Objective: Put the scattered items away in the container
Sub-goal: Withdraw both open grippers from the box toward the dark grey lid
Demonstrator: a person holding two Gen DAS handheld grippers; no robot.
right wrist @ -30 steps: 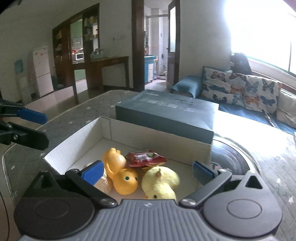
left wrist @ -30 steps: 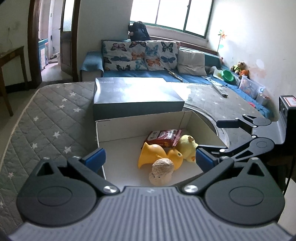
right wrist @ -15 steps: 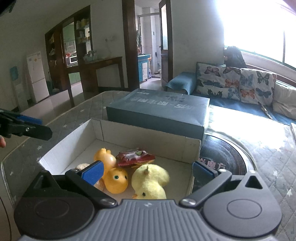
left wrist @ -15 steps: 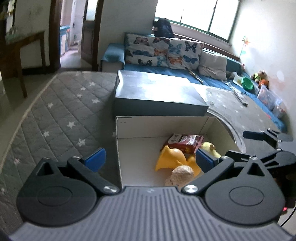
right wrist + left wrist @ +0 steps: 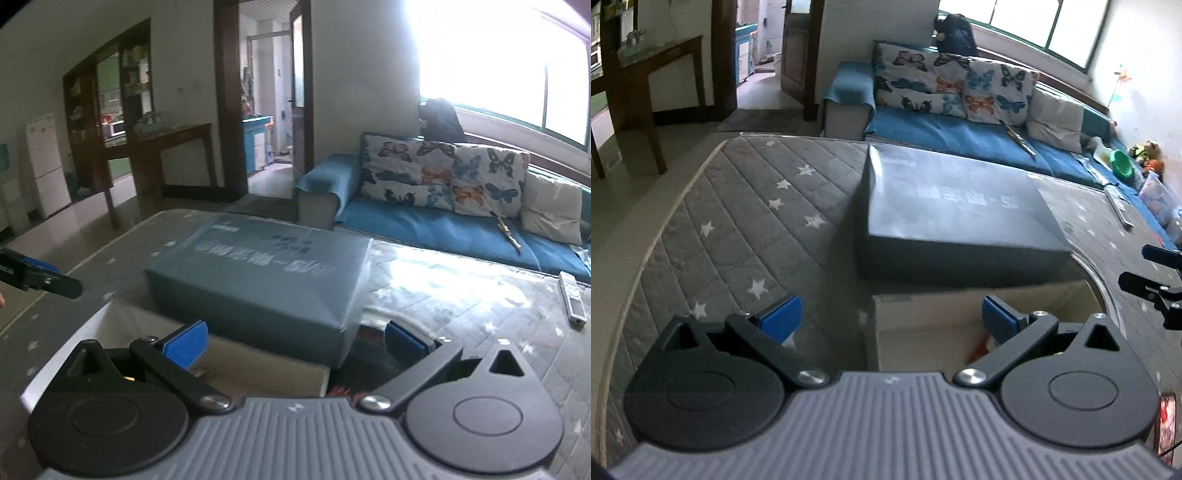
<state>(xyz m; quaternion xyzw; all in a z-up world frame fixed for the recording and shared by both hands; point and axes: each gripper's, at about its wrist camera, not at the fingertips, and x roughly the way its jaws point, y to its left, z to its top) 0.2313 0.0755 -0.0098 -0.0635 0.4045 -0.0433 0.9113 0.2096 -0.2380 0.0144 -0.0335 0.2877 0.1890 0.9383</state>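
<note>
White cardboard box point(image 5: 960, 314) open on quilted mat, touching dark box; contents mostly hidden.

Both wrist views look forward, low over the bed, sharing the dark flat box point(image 5: 956, 218) point(image 5: 266, 273) and sofa point(image 5: 960, 125) point(image 5: 436, 221).

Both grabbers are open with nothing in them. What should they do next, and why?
Probably draw back and finish. The left hand-held gripper and right hand-held gripper are open and empty, and no loose toys show on the quilted mat around the white box.
</note>
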